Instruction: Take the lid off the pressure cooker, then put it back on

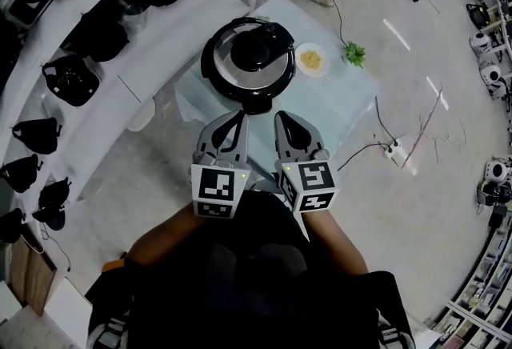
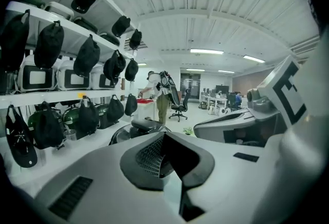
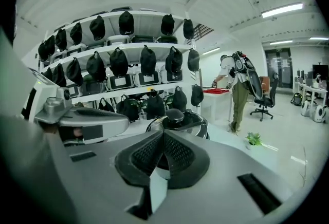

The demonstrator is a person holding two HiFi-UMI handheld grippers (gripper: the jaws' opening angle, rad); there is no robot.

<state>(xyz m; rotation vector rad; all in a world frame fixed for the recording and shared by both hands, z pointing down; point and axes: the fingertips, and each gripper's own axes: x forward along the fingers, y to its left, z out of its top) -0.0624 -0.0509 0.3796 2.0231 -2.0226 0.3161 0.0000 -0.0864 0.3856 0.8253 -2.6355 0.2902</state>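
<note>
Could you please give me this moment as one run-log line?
lid: on cooker | left gripper: shut, empty, short of cooker | right gripper: shut, empty, short of cooker

The head view looks steeply down from above the person onto the desk [image 1: 344, 103] and pressure cooker [image 1: 248, 59]. Each gripper view sits low, close behind its own fingers [image 2: 146, 156], facing nearly level across the room. All three views share the cooker.
</note>
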